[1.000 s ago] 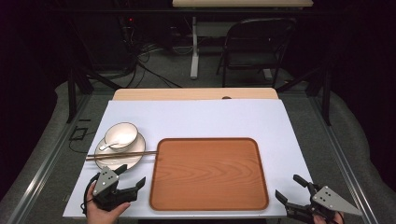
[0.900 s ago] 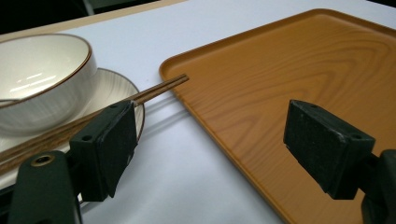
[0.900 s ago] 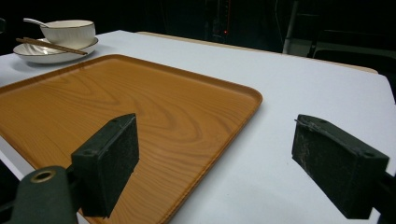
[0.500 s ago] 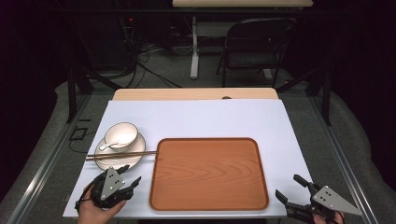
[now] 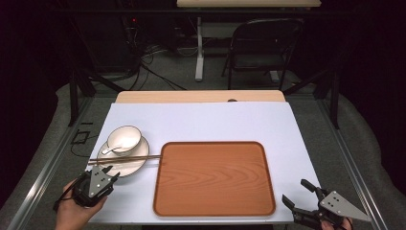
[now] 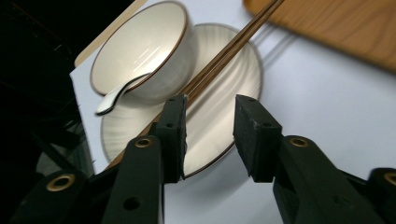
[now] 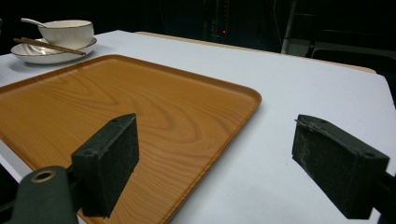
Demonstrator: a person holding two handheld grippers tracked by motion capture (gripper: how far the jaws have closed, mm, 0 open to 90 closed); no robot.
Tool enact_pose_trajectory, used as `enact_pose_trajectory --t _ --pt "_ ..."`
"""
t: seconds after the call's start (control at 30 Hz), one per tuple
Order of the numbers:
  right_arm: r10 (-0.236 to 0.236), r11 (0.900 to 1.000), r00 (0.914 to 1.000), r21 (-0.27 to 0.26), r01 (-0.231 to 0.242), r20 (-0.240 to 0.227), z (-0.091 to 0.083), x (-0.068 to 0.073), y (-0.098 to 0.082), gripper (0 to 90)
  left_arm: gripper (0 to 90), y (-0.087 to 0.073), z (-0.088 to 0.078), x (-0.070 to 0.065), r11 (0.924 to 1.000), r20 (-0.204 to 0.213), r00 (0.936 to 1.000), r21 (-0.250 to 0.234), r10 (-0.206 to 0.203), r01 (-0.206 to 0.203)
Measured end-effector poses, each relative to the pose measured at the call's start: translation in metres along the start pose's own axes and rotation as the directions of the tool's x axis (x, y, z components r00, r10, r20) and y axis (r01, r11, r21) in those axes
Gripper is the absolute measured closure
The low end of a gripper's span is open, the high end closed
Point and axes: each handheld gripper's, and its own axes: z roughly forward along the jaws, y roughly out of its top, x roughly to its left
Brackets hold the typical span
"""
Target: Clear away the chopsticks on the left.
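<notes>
Plate point(image 6: 219, 116) rim on the near left of the bench: my left tool point(image 6: 210, 128), jaws just narrowing but pinching nothing, approaches; next, straddle the rim. Right tool point(image 7: 215, 168) spread.

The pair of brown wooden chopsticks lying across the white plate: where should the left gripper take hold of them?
Probably at the handle end overhanging the white plate rim on its left. There the pair of brown wooden chopsticks sits clear of the table, so the left gripper can come from the near side, fingers straddling both sticks.
</notes>
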Motion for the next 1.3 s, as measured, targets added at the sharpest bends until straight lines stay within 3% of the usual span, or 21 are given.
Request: enact_pose_trajectory --t 0.13,0.33,0.47,0.7,0.77,0.8,0.9,1.03,1.3 --pt "-0.004 1.0 1.0 -0.001 0.004 0.001 0.0 0.0 0.0 14.4 72.3 -0.005 0.004 0.011 0.999 -0.008 0.9999 0.042 0.014 -0.014" --pt "-0.004 1.0 1.0 0.0 0.004 0.003 0.0 0.0 0.0 14.4 73.3 -0.004 0.02 0.013 0.9873 0.024 0.9935 0.111 0.111 -0.113" --pt "0.0 1.0 1.0 0.0 0.0 0.003 0.0 0.0 0.0 14.4 71.2 -0.001 0.034 0.014 0.9821 0.042 0.9905 0.131 0.131 -0.135" --pt "0.002 1.0 1.0 -0.004 -0.002 0.007 -0.001 -0.001 0.0 14.4 69.6 0.008 0.051 0.021 0.9792 0.06 0.989 0.144 0.135 -0.143" --pt "0.006 1.0 0.9999 -0.005 -0.006 0.009 -0.001 -0.001 0.0 14.4 70.2 0.009 0.054 0.019 0.9771 0.068 0.9872 0.148 0.145 -0.153" --pt "0.004 1.0 1.0 -0.006 -0.004 0.008 -0.001 -0.002 0.0 14.4 70.4 0.009 0.058 0.018 0.9707 0.061 0.9839 0.164 0.168 -0.176" --pt "0.007 1.0 0.9999 -0.006 -0.007 0.008 -0.001 -0.001 0.0 14.4 71.1 0.008 0.061 0.016 0.9692 0.061 0.9828 0.165 0.175 -0.182" --pt "0.007 1.0 1.0 -0.007 -0.007 0.007 -0.001 -0.001 0.0 14.4 70.6 0.006 0.063 0.016 0.9685 0.049 0.9828 0.168 0.178 -0.184" --pt "0.006 1.0 1.0 -0.008 -0.006 0.006 -0.001 -0.002 -0.001 14.4 65.2 -0.002 0.064 0.017 0.9747 0.006 0.9857 0.149 0.168 -0.167"
